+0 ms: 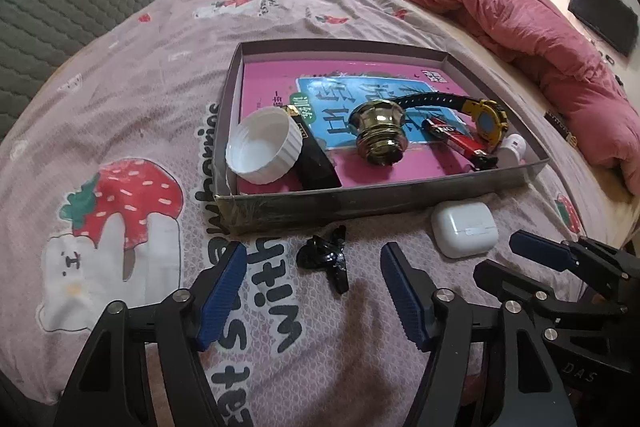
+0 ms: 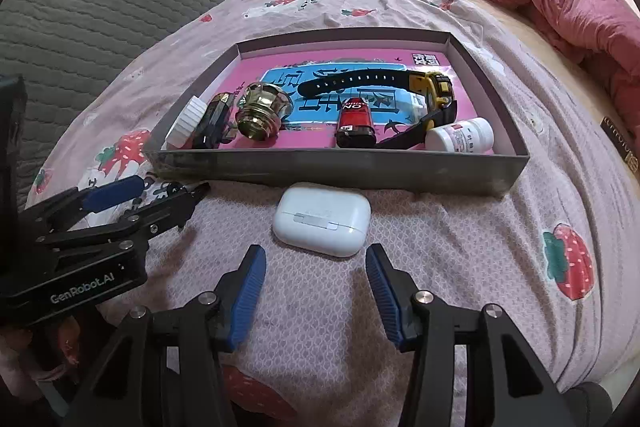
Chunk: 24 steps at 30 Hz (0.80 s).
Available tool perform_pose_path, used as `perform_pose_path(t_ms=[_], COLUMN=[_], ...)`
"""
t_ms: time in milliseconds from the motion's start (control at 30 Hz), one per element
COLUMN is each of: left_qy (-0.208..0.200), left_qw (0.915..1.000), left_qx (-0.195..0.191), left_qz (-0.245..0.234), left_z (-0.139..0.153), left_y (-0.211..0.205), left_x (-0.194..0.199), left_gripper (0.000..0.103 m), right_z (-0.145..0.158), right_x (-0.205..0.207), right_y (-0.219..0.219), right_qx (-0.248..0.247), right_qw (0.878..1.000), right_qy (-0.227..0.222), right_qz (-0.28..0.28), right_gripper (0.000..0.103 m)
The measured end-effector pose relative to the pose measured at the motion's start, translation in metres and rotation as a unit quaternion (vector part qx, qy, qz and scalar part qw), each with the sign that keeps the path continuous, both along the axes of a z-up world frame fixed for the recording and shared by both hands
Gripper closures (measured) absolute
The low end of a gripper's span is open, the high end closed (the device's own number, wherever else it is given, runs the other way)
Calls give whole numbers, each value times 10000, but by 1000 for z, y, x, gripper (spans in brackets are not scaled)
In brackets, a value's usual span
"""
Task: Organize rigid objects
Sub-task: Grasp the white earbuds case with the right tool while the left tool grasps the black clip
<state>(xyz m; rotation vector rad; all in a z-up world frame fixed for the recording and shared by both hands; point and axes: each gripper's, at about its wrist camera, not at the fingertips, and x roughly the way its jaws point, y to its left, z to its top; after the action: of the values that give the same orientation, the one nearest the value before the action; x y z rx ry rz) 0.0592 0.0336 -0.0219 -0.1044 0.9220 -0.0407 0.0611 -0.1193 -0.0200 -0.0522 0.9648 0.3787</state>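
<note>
Jaws apart; black clip indistinct.

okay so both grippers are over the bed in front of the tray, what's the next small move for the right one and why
Probably ease the right gripper forward and down until its open jaws straddle the white rounded earbud case. The case lies on the pink bedsheet just outside the shallow grey cardboard tray, straight ahead of the blue fingertips, which do not yet reach it. The other small items already sit in the tray.

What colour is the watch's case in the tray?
Yellow, on a black strap: the watch lies in the tray. It shows best in the left wrist view.
</note>
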Motion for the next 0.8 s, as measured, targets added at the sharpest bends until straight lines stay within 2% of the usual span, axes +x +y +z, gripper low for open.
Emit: perform_pose_path(t_ms=[67,100,200,233,300,467,600,633,700,800], left_qy=[62,111,203,199,208,212,184,179,173,156], left_qw=[10000,9999,9998,9998,9998,9996,9994,9995,9997,9998], left_qx=[-38,-14,33,30,45,148,259,213,125,-60], left_qz=[-27,-32,-37,-33,-28,-81,-141,-128,-97,-55], left_z=[-5,-8,-15,-15,-17,-18,-19,-19,-19,-16], left_y=[1,0,1,2,4,2,-4,-3,0,5], left_x=[5,7,14,14,16,20,20,20,20,20], left_gripper=[42,48,54,56,62,72,76,76,78,79], right_z=[-1,-2,-4,-6,-9,-20,-28,-30,-30,-27], right_x=[4,6,13,15,19,25,28,28,26,24], right_y=[0,0,1,2,4,17,29,31,33,31], right_qx=[28,61,163,158,173,-41,-417,-494,-600,-545], right_qw=[10000,10000,9998,9998,9998,9999,9987,9981,9970,9976], right_qy=[-19,-22,-24,-23,24,-16,-248,-324,-451,-421], right_qz=[-45,-59,-97,-116,-124,-163,-183,-171,-171,-70], right_gripper=[51,51,51,50,41,35,34,34,42,42])
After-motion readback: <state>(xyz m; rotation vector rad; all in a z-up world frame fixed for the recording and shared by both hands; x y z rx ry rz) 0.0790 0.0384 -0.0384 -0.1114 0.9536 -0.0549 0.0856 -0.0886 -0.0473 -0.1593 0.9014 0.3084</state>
